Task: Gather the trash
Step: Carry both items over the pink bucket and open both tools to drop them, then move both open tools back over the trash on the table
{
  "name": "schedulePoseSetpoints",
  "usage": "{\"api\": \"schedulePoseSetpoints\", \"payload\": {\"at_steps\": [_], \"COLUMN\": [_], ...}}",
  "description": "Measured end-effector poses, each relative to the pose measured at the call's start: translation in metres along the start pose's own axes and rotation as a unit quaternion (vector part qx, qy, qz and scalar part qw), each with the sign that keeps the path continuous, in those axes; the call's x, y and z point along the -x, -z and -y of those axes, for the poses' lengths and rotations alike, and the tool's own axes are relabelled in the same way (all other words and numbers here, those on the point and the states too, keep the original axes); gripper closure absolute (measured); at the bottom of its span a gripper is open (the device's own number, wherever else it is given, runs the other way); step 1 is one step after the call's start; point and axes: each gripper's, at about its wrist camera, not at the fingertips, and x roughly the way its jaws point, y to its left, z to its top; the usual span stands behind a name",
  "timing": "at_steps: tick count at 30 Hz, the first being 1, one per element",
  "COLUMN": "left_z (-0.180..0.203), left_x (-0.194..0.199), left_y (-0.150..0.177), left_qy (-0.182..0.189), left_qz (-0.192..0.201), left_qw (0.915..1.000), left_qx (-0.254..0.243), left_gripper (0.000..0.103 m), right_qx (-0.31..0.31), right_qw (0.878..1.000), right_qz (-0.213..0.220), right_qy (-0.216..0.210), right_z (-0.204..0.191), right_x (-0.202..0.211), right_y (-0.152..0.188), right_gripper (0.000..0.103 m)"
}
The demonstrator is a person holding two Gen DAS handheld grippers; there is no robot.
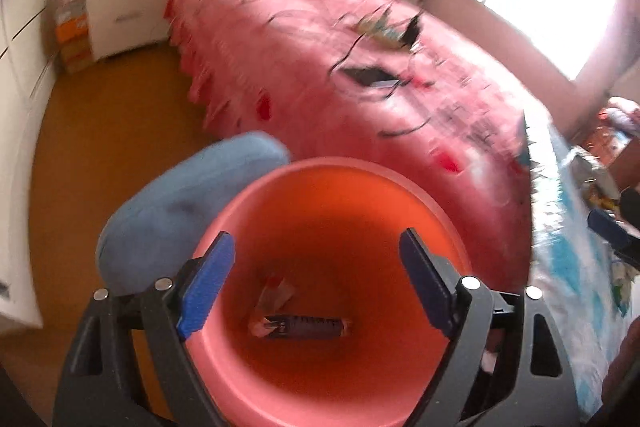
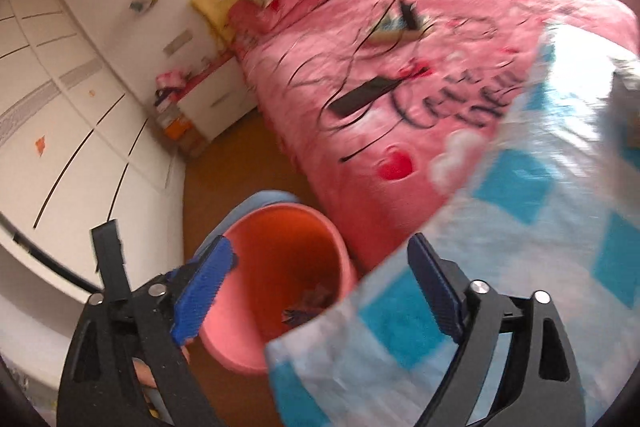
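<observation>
Left gripper (image 1: pixel 316 281): jaws wide apart, nothing between the pads, hanging right over the mouth of the pink bin (image 1: pixel 280 187).
Trash in the bin: a dark wrapper (image 1: pixel 306 327) lies at the bottom, straight below and ahead of the left jaws, long axis running across from finger to finger; a paler scrap (image 1: pixel 276 293) sits just beyond it.
Right gripper (image 2: pixel 320 287): also spread open and empty, pads touching nothing I can see.
Bin from the right tool: down and toward its left finger (image 2: pixel 204 291), part hidden by the blue-and-white checked cloth (image 2: pixel 520 247) that fills the space under its right finger.
Nearer hand: the left, by my reading, is squarely over the bin; the right is off to the side above the cloth.
Bed (image 2: pixel 400 87): pink cover stretching ahead of both tools, with a dark flat thing and thin black cords on it; too blurred to call trash.
Likely next: more pickings lie forward, past the bin, on the bed side.
</observation>
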Motion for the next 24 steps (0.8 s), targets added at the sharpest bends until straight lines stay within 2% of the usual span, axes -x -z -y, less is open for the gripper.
{"api": "schedulePoseSetpoints", "payload": {"at_steps": [6, 9, 10, 13, 18, 24], "left_z": [0.022, 0.039, 0.048, 0.068, 0.101, 0.143], "left_x": [0.015, 0.018, 0.02, 0.018, 0.015, 0.025], "left_y": [-0.005, -0.004, -0.004, -0.005, -0.002, 0.002], "left_qy": [0.031, 0.037, 0.029, 0.008, 0.02, 0.044], "left_qz": [0.045, 0.047, 0.047, 0.028, -0.008, -0.025], "left_qw": [0.9981, 0.9971, 0.9965, 0.9959, 0.9942, 0.9897], "left_qx": [-0.028, -0.048, -0.063, -0.085, -0.105, -0.134], "left_gripper": [0.016, 0.016, 0.016, 0.016, 0.016, 0.016], "right_qx": [-0.012, -0.008, -0.006, -0.003, -0.015, -0.021], "right_qw": [0.999, 0.997, 0.997, 0.994, 0.994, 0.994], "right_qz": [0.039, 0.066, 0.075, 0.096, 0.099, 0.104], "right_qy": [0.016, 0.028, 0.035, 0.046, 0.037, 0.039], "right_z": [0.024, 0.031, 0.034, 0.042, 0.06, 0.079], "right_x": [0.039, 0.057, 0.064, 0.081, 0.098, 0.119], "right_y": [0.02, 0.03, 0.033, 0.041, 0.048, 0.054], "right_gripper": [0.011, 0.007, 0.006, 0.005, 0.005, 0.005]}}
